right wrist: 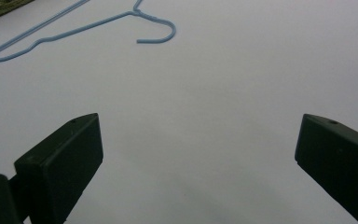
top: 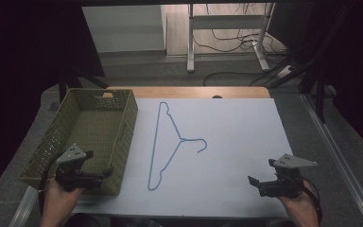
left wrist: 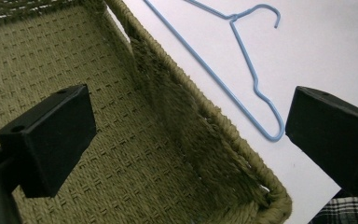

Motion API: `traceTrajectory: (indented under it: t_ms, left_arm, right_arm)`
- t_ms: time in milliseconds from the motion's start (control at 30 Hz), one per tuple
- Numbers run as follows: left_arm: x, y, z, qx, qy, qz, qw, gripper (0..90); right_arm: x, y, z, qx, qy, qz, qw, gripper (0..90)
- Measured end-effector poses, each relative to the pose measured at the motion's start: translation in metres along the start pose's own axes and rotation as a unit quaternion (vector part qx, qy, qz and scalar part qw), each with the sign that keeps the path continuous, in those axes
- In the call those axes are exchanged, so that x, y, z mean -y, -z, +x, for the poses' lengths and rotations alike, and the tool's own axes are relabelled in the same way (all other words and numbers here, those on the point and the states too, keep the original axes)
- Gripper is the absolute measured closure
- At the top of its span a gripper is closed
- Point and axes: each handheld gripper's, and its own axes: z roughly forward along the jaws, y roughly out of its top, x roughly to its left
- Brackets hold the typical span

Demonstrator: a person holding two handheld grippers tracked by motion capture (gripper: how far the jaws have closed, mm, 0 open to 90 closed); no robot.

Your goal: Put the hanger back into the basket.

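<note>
- Nearest to us, at the bottom of the high view, our two hands hold the grippers. The left gripper [top: 99, 165] hangs over the near end of the woven basket [top: 123, 142], and the right gripper [top: 261, 171] sits over the near right part of the white sheet [top: 236, 132].
- In the left gripper view, we see the left gripper [left wrist: 186, 135] with its jaws spread wide and nothing between them. One jaw hangs over the basket's woven floor [left wrist: 51, 56] and the other over the white sheet [left wrist: 326, 42], so the basket's right wall runs between them.
- In the right gripper view, the right gripper [right wrist: 198, 158] also has its jaws wide apart and holds nothing, with bare white sheet [right wrist: 205, 116] beneath.
- Farther out, the blue wire hanger [top: 163, 146] lies flat on the sheet, just beside the basket's right wall and not touching it. Its hook points to our right and its long bar runs from near to far.
- The hanger [left wrist: 242, 60] lies ahead of the left gripper's jaws, and it appears as well in the right gripper view [right wrist: 74, 30], well apart from that gripper.
- Beyond the sheet, a strip of wooden tabletop [top: 189, 92] shows, then the floor with a white desk frame [top: 227, 28] and loose cables [top: 236, 40].
</note>
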Motion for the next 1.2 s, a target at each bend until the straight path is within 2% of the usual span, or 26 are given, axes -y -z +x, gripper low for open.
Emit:
traceTrajectory:
  t_ms: [267,367,533,633,733,1033,1200]
  left_arm:
    - [0.0,-0.002,-0.001,0.001,-0.004,-0.014,0.9999,3.7]
    - [-0.003,-0.002,-0.003,0.013,0.002,-0.016,0.9998,3.6]
    - [-0.013,-0.002,-0.011,0.021,-0.01,-0.02,0.9995,3.7]
    - [-0.022,-0.004,-0.016,0.032,-0.014,-0.007,0.9994,4.7]
    - [-0.032,-0.008,-0.024,0.032,-0.025,0.007,0.9991,5.5]
    - [-0.054,-0.023,-0.041,0.051,-0.05,0.012,0.9974,3.6]
    - [-0.063,-0.036,-0.046,0.063,-0.049,0.021,0.9966,2.5]
  right_arm:
    - [0.0,-0.001,0.0,-0.004,-0.003,0.005,1.0,0.2]
    - [0.0,-0.001,0.001,-0.002,-0.003,0.003,1.0,0.2]
    - [-0.001,0.003,-0.001,0.008,-0.005,-0.004,1.0,0.2]
    - [-0.002,0.004,-0.001,0.01,-0.008,-0.008,0.9999,0.2]
    - [-0.002,0.005,-0.001,0.013,-0.007,-0.009,0.9999,0.2]
    - [-0.003,0.007,-0.001,0.017,-0.004,-0.011,0.9998,0.2]
    - [-0.003,0.006,-0.001,0.017,-0.004,-0.011,0.9998,0.2]
